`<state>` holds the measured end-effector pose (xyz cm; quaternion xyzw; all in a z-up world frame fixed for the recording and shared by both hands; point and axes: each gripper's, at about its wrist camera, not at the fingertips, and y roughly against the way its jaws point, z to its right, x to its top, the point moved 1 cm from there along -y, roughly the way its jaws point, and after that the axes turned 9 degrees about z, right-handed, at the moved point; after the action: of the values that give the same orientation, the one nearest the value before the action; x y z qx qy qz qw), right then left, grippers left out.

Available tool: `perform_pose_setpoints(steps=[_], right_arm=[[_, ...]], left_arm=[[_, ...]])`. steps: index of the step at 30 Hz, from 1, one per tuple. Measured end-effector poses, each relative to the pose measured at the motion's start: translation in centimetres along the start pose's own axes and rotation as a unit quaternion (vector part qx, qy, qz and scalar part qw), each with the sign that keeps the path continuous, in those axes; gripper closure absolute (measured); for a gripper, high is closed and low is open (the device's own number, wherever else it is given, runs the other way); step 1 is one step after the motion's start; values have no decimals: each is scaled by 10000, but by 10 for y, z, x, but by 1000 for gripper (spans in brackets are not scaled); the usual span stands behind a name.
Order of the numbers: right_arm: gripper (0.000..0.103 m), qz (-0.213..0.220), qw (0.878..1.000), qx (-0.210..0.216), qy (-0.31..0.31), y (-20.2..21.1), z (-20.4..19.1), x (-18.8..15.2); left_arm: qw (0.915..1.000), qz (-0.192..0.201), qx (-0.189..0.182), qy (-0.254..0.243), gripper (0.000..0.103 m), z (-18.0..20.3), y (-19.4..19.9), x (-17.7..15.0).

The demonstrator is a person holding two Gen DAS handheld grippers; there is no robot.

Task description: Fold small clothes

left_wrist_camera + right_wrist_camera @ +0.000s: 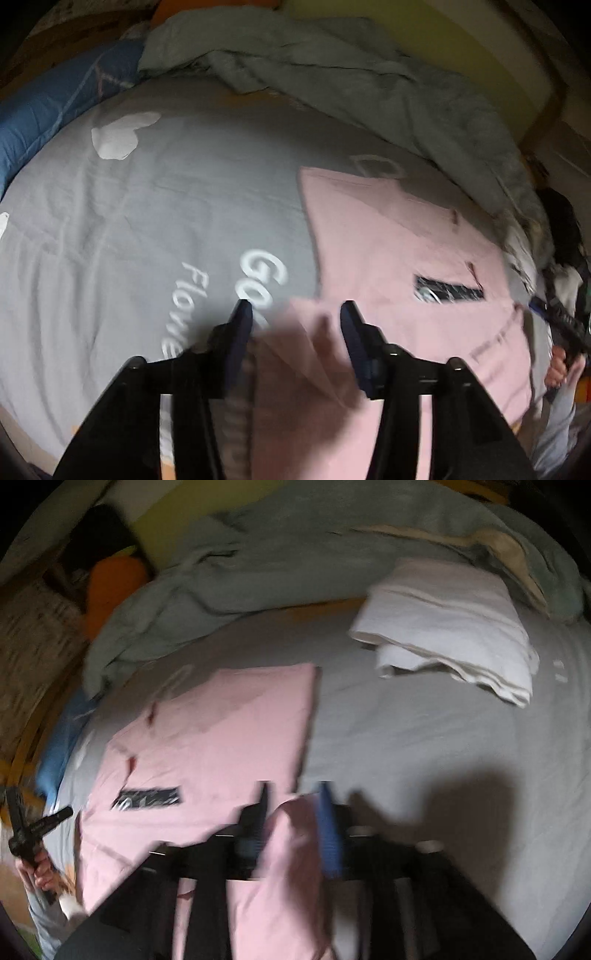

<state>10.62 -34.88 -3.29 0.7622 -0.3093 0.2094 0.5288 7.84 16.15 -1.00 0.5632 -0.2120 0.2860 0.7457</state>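
A pink garment (399,251) is spread on the grey bed sheet (147,221), beside the white lettering (221,295) printed there. The left gripper (295,314) is seen with fingers apart, blurred pink cloth lying between them, unpinched. The right gripper (295,794) is likewise parted around a pink fold. A folded white cloth (450,627) lies well apart from the garment.

we note a bed with a grey sheet (129,221), white lettering and white shapes printed on it. beyond the sheet's far edge, a crumpled grey-green duvet (332,74). at the sheet's left edge, a blue pillow (44,107). behind the duvet, a yellow-green wall (406,22). light dim, corners dark, both views blurred.
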Motion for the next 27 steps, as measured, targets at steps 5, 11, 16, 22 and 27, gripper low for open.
perform_pose_setpoints(steps=[5, 11, 16, 22, 27], right_arm=[[50, -398, 9978, 465, 235, 7, -26, -7], [76, -1172, 9910, 645, -35, -18, -29, -31], [102, -571, 9977, 367, 13, -23, -23, -19], [103, -180, 9996, 210, -45, -21, -14, -2], [102, -131, 9997, -34, -206, -27, 2, -4]], left_arm=[[9979, -552, -20, -334, 54, 25, -7, -21], [9964, -828, 59, 183, 97, 13, -33, -26], [9986, -450, 10, 277, 100, 6, -31, -9], [9965, -652, 148, 511, 99, -6, -58, 3], [9968, -132, 530, 582, 74, -16, -51, 11]])
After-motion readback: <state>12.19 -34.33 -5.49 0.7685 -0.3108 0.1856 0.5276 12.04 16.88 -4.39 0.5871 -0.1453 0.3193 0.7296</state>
